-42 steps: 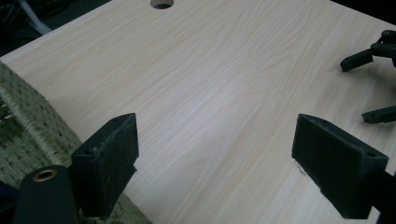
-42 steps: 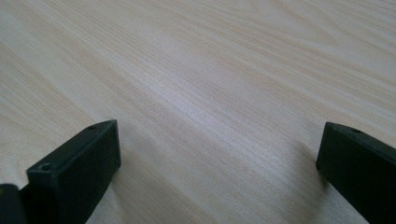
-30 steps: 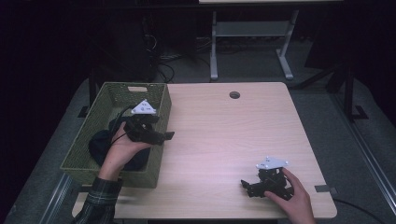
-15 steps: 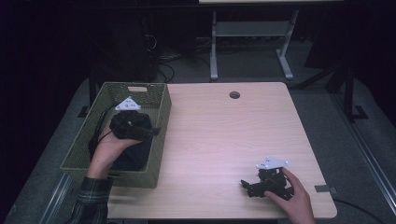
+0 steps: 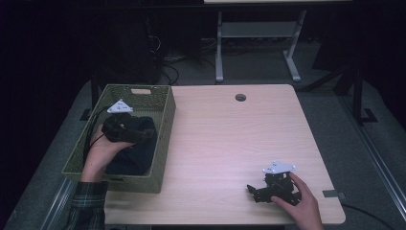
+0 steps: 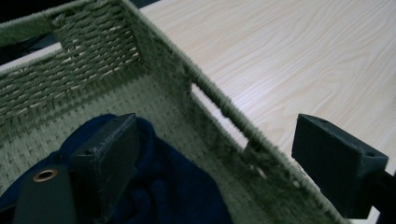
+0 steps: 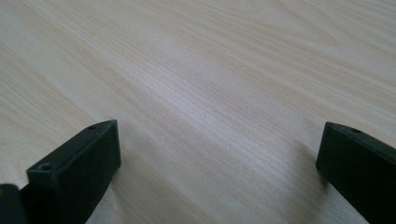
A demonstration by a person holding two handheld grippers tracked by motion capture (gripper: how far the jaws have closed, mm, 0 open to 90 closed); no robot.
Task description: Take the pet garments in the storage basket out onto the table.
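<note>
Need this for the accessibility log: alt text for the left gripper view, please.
The left gripper hangs open over a green woven basket, one jaw above dark blue cloth lying inside, the other beyond the basket's rim. Pale wooden tabletop lies past the rim.

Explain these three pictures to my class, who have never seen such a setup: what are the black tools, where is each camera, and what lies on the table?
A person sits at a wooden table and holds a hand-held gripper in each hand: a black tool with two jaws that open and close like tongs.

The high view looks down from above. The left gripper hangs over a green woven basket that holds a dark blue cloth. The right gripper rests low on bare wood near the table's front edge.

The other two pictures come from small cameras riding on the grippers, looking along their jaws. The left gripper view shows its jaws wide apart, one over the cloth, the other outside the basket wall. The right gripper view shows open jaws over bare wood. Neither gripper holds anything.
</note>
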